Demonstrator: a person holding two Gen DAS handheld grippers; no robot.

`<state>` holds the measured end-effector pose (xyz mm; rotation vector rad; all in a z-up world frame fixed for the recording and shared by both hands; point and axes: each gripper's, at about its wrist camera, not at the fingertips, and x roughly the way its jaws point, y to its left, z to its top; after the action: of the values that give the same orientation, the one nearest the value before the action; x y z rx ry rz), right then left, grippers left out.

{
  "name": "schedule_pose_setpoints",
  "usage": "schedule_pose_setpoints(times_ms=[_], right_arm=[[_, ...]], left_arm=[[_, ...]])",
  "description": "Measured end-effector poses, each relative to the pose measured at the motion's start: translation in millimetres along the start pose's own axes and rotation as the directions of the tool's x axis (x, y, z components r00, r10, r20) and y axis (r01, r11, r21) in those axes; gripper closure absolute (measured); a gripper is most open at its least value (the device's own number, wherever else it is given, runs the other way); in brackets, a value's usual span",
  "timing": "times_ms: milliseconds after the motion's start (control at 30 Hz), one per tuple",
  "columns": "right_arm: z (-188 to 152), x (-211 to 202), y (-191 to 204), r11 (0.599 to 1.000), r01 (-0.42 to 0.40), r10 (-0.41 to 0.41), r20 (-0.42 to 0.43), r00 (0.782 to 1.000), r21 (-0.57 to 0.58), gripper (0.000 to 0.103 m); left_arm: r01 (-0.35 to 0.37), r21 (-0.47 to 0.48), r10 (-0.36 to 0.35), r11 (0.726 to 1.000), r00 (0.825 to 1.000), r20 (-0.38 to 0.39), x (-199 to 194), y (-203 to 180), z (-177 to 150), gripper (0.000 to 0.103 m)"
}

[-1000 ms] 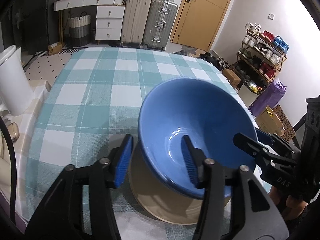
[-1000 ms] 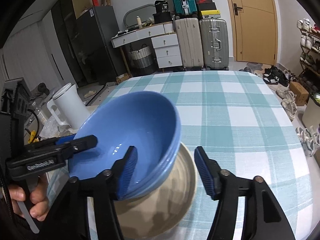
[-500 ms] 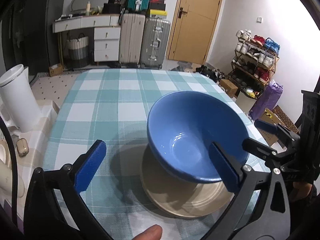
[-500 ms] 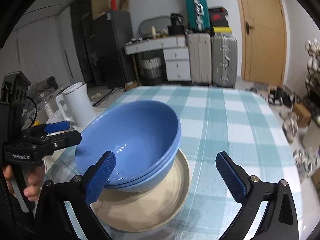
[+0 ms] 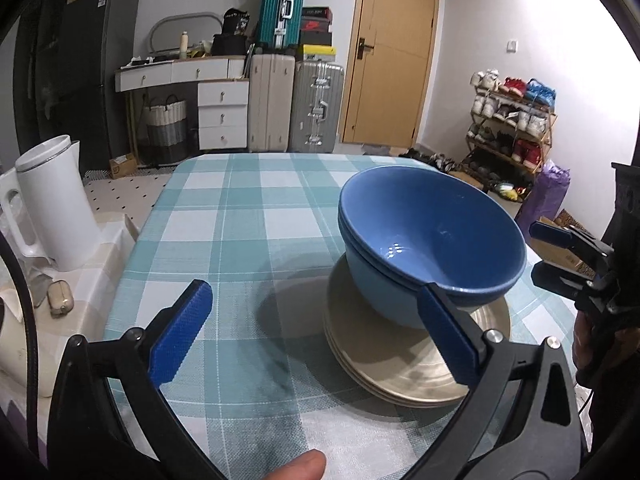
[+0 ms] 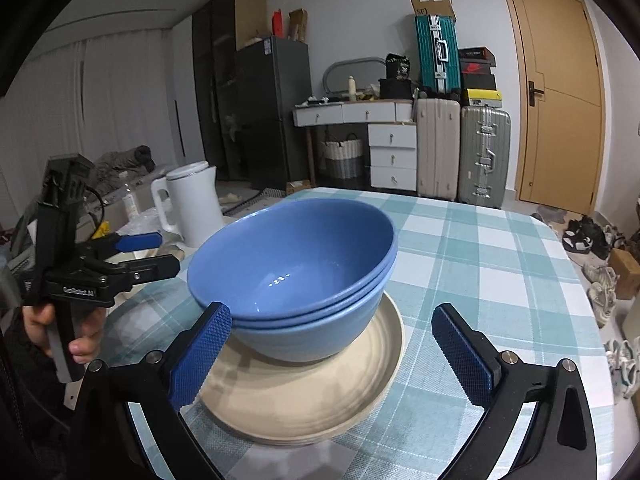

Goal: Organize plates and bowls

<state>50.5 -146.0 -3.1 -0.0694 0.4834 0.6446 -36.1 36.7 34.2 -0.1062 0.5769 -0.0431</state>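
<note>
Blue bowls (image 6: 296, 276) nested on beige plates (image 6: 320, 392), stack looks done. My left gripper (image 5: 316, 340) and right gripper (image 6: 332, 352): fingers spread, empty, stack just ahead. Next I'd clear off, no bumping.

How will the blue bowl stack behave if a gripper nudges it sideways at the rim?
The blue bowl stack looks glazed and glossy, so it would probably slide on the beige plates rather than grip. It sits off-centre and looks tilted, so a rim push may rock it. It looks like rigid ceramic, likely heavy and chip-prone.
</note>
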Motion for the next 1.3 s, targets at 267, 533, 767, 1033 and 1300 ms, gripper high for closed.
schedule_pose_setpoints(times_ms=[267,533,767,1033,1300], right_arm=[[-24,-6,-10,0.999,-0.042,0.042,0.038,0.998,0.002,0.001],[-30,-13,-16,0.997,-0.077,0.076,0.094,0.993,0.010,0.001],[-33,-17,-16,0.998,-0.070,0.069,0.134,0.989,0.006,0.001],[-38,-19,-14,0.998,-0.067,0.069,0.142,0.987,-0.017,0.000],[-39,-19,-8,0.997,-0.055,0.062,0.145,0.987,-0.049,0.000]], left_arm=[[0.031,0.051,-0.032,0.998,0.999,0.026,7,-7,-25,0.001],[0.045,0.069,-0.051,0.997,0.995,0.086,11,-11,-32,0.001],[0.059,0.069,-0.065,0.996,0.994,0.093,12,-11,-36,0.001],[0.065,0.062,-0.072,0.996,0.991,0.115,11,-5,-36,0.001],[0.062,0.057,-0.068,0.996,0.990,0.121,11,-4,-36,0.001]])
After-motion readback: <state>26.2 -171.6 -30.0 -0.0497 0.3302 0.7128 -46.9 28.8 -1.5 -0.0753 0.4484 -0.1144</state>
